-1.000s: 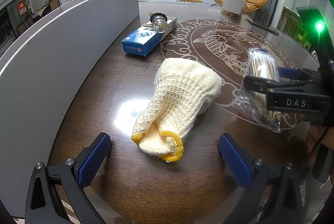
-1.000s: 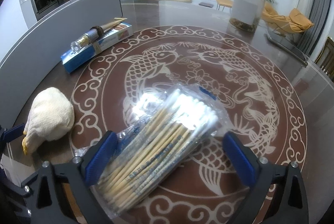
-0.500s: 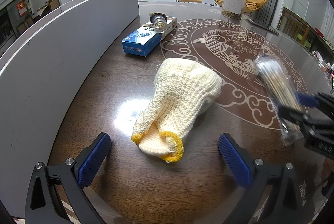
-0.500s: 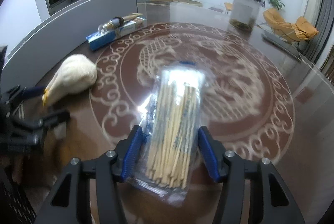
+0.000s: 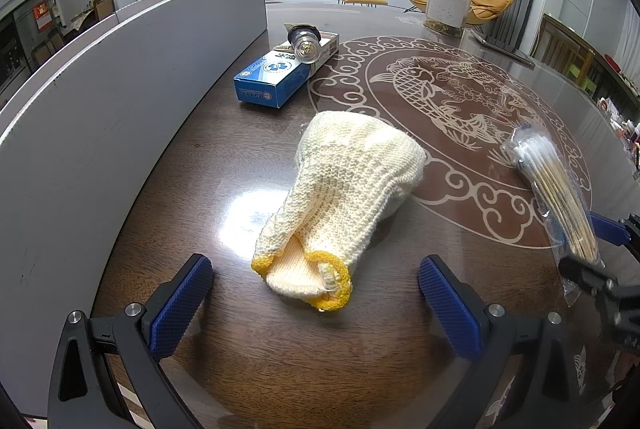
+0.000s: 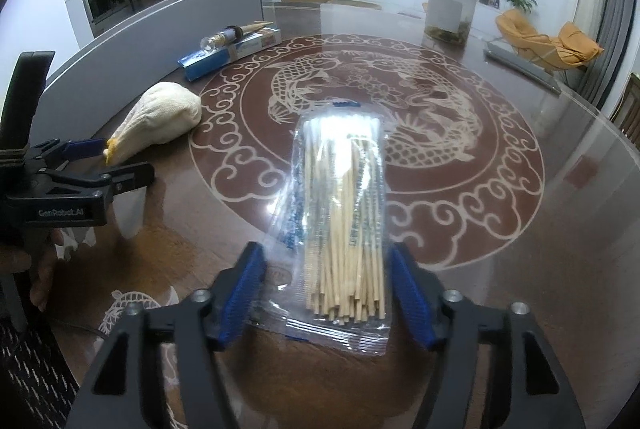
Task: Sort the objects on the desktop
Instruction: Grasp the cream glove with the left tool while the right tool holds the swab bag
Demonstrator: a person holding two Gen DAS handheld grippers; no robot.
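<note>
A cream knitted glove (image 5: 352, 181) with a yellow cuff lies on the dark table, just ahead of my left gripper (image 5: 316, 265). That gripper is open, with the cuff between its blue pads but untouched. A clear bag of cotton swabs (image 6: 340, 197) lies flat on the glass between the blue pads of my right gripper (image 6: 326, 281). The jaws are opening, and a gap shows on the left side of the bag. In the left wrist view the bag (image 5: 556, 185) is at the right, with the right gripper (image 5: 592, 249) at its near end.
A blue box (image 5: 280, 73) with a glass bulb (image 5: 305, 43) on top sits further back by the curved grey partition (image 5: 120, 89). A clear container (image 5: 448, 5) stands at the far side. The left gripper (image 6: 116, 161) and a hand show at the left of the right wrist view.
The right gripper closed on the swab bag, straightened it and carried it to the right, toward me; its jaws have since spread apart again. The left gripper and the glove have not moved.
</note>
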